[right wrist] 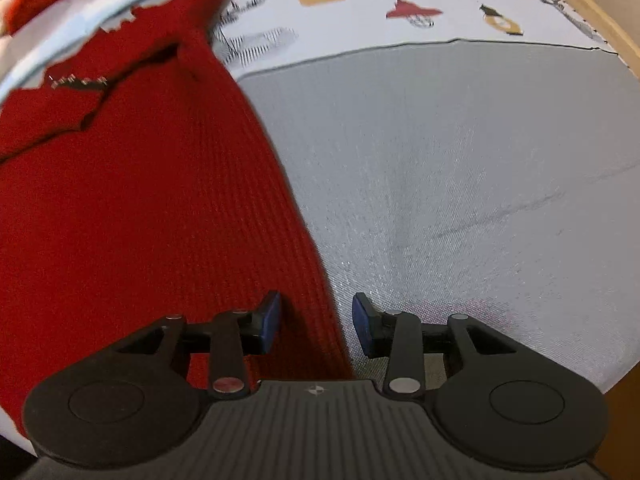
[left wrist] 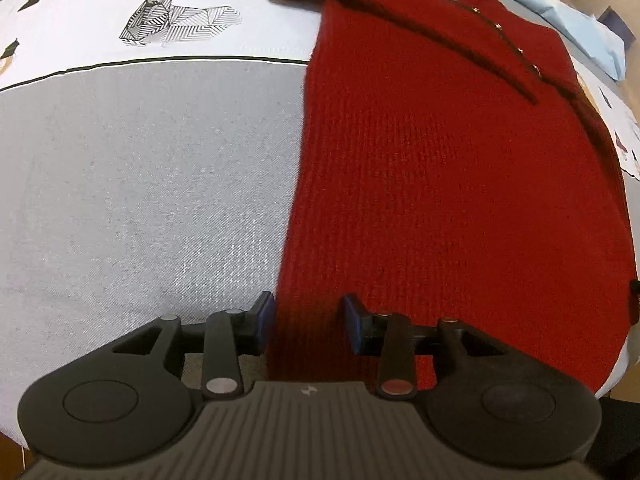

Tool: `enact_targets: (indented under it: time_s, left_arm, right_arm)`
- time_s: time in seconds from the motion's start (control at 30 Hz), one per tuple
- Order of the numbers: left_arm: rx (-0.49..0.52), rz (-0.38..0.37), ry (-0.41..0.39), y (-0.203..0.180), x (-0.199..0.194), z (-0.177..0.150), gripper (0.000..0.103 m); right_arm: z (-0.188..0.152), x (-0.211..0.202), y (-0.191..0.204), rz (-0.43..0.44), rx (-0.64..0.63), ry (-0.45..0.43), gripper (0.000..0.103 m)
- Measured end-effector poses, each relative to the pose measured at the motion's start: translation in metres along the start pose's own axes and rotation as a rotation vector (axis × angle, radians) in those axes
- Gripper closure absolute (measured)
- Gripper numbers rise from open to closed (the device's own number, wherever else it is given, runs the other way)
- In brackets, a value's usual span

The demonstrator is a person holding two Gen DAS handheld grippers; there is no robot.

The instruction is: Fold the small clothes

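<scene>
Both tongs point steeply down at the table, and both stand with their jaws apart. No earlier picture is given, so I tell only how they are.

On the left wrist view, the left gripper (left wrist: pixel 306 322) hangs over the left side edge of the red knitted garment (left wrist: pixel 440 184). Its left blue pad (left wrist: pixel 264 318) is over the grey cloth, just beside the red edge, and its right blue pad is over the knit. The red edge runs between the two pads, but the pads do not press on it; I cannot tell if the tips touch the fabric below.

On the right wrist view, the right gripper (right wrist: pixel 316 326) is in the mirror pose over the right side edge of the same garment (right wrist: pixel 140 208). Its left pad (right wrist: pixel 272 322) is above the knit, its right pad is above the grey cloth, and the red edge passes between them without being clamped.

The garment lies flat on the tablecloth (left wrist: pixel 140 184), long and narrow, with one side part folded over the body. A row of small metal buttons (left wrist: pixel 496 26) shows near its far end. The near end reaches the near edge of the table.

The tablecloth has a grey middle field with a thin dark border line, and a white outer band printed with a geometric deer (left wrist: pixel 176 8) toward the far edge. A light blue cloth (left wrist: pixel 580 28) lies at the far right corner, beyond the garment.
</scene>
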State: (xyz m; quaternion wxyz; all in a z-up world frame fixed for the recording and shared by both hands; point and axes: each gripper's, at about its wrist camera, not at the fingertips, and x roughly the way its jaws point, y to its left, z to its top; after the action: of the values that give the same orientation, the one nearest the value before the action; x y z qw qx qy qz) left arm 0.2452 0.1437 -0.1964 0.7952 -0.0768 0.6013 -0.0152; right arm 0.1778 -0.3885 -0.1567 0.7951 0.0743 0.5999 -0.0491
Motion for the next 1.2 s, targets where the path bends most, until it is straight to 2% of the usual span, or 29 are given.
enact_targets:
  time_s: [0.03,0.1,0.13,0.17,0.2,0.23,0.33,0.43,0.63,0.7,0.77,0.83,0.87,0.93,1.0,1.03,1.1,1.2]
  left_arm:
    - [0.014,0.0,0.001,-0.001,0.0,0.0,0.082]
    - [0.063,0.003,-0.005,-0.007,-0.003,-0.001,0.088]
    - [0.081,0.003,-0.01,-0.009,-0.006,-0.002,0.09]
    - [0.095,-0.002,-0.017,-0.01,-0.011,-0.003,0.09]
    - [0.11,-0.017,-0.03,-0.011,-0.019,-0.004,0.091]
    - [0.123,-0.034,-0.048,-0.012,-0.027,-0.004,0.091]
    - [0.151,-0.077,-0.098,-0.006,-0.056,-0.01,0.092]
    - [0.18,-0.079,-0.081,0.005,-0.069,-0.022,0.097]
    - [0.274,-0.061,0.029,0.006,-0.06,-0.035,0.096]
    - [0.269,-0.064,0.013,0.003,-0.06,-0.027,0.094]
    - [0.264,-0.067,-0.039,-0.002,-0.068,-0.021,0.088]
    - [0.246,-0.069,-0.106,-0.008,-0.075,-0.011,0.072]
    - [0.24,-0.069,-0.139,-0.012,-0.078,-0.007,0.071]
    - [0.237,-0.052,-0.218,-0.024,-0.083,0.005,0.071]
    - [0.237,-0.035,-0.298,-0.042,-0.086,0.012,0.071]
    - [0.236,-0.028,-0.33,-0.051,-0.083,0.017,0.072]
    - [0.265,-0.04,-0.38,-0.079,-0.082,0.026,0.072]
    - [0.393,-0.038,-0.411,-0.127,-0.072,0.043,0.072]
  right_arm:
    - [0.0,0.003,0.001,-0.004,-0.005,0.007,0.063]
    - [0.0,0.007,0.003,0.011,-0.012,0.027,0.067]
    - [0.0,0.008,0.003,0.022,-0.012,0.03,0.078]
    - [0.0,0.007,0.005,0.032,-0.017,0.029,0.082]
    - [0.0,0.006,0.007,0.03,-0.032,0.021,0.093]
    - [0.0,0.003,0.009,0.024,-0.051,0.007,0.096]
    - [0.001,-0.009,0.008,0.064,-0.038,-0.039,0.097]
    - [0.001,-0.025,0.004,0.084,-0.025,-0.069,0.097]
    - [-0.014,-0.021,-0.002,0.02,-0.099,0.034,0.098]
    - [-0.019,-0.015,-0.001,0.003,-0.124,0.069,0.097]
    - [-0.019,-0.014,0.001,-0.015,-0.135,0.067,0.095]
    - [-0.014,-0.018,0.003,-0.046,-0.125,0.008,0.095]
    - [-0.009,-0.023,0.004,-0.056,-0.122,-0.036,0.092]
    - [-0.001,-0.041,0.009,-0.052,-0.103,-0.188,0.083]
    - [0.005,-0.057,0.017,-0.016,-0.094,-0.307,0.072]
    - [0.008,-0.063,0.022,0.004,-0.095,-0.351,0.07]
    - [0.013,-0.068,0.031,0.044,-0.103,-0.385,0.07]
    - [0.019,-0.065,0.049,0.112,-0.121,-0.367,0.07]
